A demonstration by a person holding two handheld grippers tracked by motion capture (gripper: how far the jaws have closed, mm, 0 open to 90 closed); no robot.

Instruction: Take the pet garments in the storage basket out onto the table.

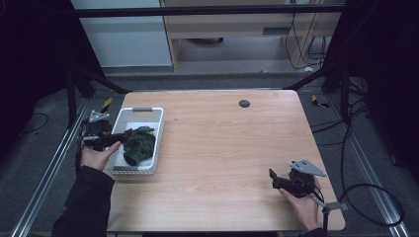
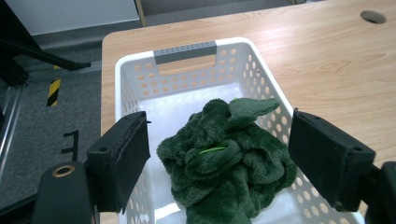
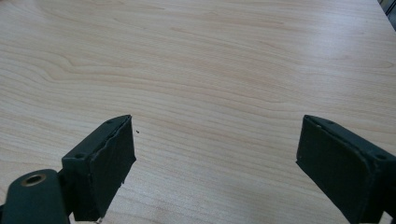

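High view had my left gripper [image 1: 120,137] at the near-left wall of the white basket [image 1: 159,129], jaws apart with nothing clamped. Green plush cloth [image 1: 139,144] lay bunched inside the basket, toward its near end. Left gripper view put the cloth [image 2: 224,161] between and beyond the pads, not touching either as far as I could tell. The left pad hung right over the basket's [image 2: 187,50] perforated side wall.

Risks as I judged them: closing from there could have pinched the basket wall together with the cloth, or nicked only a loose fold so the cloth slipped out on the lift. A snag on the wall could have dragged the light basket, which sat close to the table's [image 1: 222,148] left edge, so a shove outward might have tipped it off.

Room: tight on the left, with the table edge and a metal rail [image 1: 47,173] just beside the hand. Wide bare wood lay to the right of the basket. My right gripper [image 1: 275,178] sat well apart near the front-right corner, jaws wide apart and holding nothing over bare table [image 3: 210,70].
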